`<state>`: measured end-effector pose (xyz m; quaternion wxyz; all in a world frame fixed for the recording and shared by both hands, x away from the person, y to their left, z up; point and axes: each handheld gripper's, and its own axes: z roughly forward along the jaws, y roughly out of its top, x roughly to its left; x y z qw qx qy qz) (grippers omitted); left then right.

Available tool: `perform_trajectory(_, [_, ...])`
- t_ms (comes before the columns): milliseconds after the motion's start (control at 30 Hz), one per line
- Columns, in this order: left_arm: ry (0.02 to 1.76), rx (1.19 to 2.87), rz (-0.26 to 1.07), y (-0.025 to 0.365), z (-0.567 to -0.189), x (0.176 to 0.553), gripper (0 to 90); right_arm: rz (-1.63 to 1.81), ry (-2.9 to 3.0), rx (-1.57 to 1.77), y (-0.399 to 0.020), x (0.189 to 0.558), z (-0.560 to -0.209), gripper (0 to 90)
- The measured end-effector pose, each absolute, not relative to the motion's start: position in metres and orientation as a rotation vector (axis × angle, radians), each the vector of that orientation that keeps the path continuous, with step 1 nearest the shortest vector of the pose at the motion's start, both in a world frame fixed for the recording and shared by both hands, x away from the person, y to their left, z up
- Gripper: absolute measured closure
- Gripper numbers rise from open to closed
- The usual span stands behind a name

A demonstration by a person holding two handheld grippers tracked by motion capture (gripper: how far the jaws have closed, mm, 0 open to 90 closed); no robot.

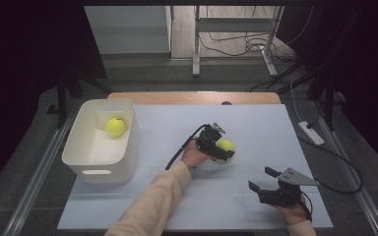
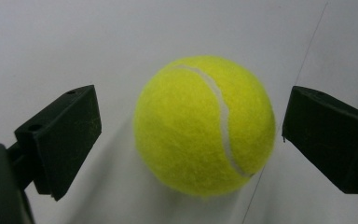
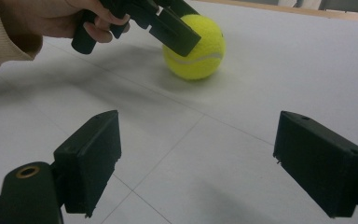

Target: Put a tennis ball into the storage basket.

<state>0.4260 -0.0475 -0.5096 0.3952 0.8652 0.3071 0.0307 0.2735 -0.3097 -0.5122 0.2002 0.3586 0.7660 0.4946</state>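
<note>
A yellow tennis ball (image 1: 226, 145) rests on the white table near its middle. My left gripper (image 1: 226, 149) reaches over it, held by a hand in a cream sleeve. In the left gripper view the ball (image 2: 205, 126) sits between the two black jaws, with a gap of table showing on each side, so the gripper (image 2: 191, 135) is open around it. My right gripper (image 1: 260, 178) stands open near the front right of the table with nothing between its jaws. The right gripper view shows the ball (image 3: 196, 46) ahead, partly covered by the left gripper (image 3: 168, 23).
A white bin (image 1: 130, 142) stands at the table's left with a second yellow tennis ball (image 1: 115, 126) inside it. A wooden strip (image 1: 192, 97) runs along the table's far edge. Cables and a desk frame (image 1: 236, 29) lie on the floor beyond.
</note>
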Motion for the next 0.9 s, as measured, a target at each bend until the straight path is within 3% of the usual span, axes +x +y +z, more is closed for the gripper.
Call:
perform_trajectory(333, [0.783,2.210,0.072,-0.0526,-0.5156,0.4287,7.9,1.381,2.140,1.005,-0.3104,0.2734,-0.5124,15.2])
perform_trajectory(500, [0.772,2.190,0.045,-0.0530,-0.5165,0.4280,24.7,1.379,2.139,1.006,-0.3107,0.2734,-0.5123,15.2])
perform_trajectory(900, [0.784,2.178,0.055,-0.0486,-0.5094,0.4264,26.6,1.378,2.135,1.008,-0.3118,0.2729,-0.5120,15.3])
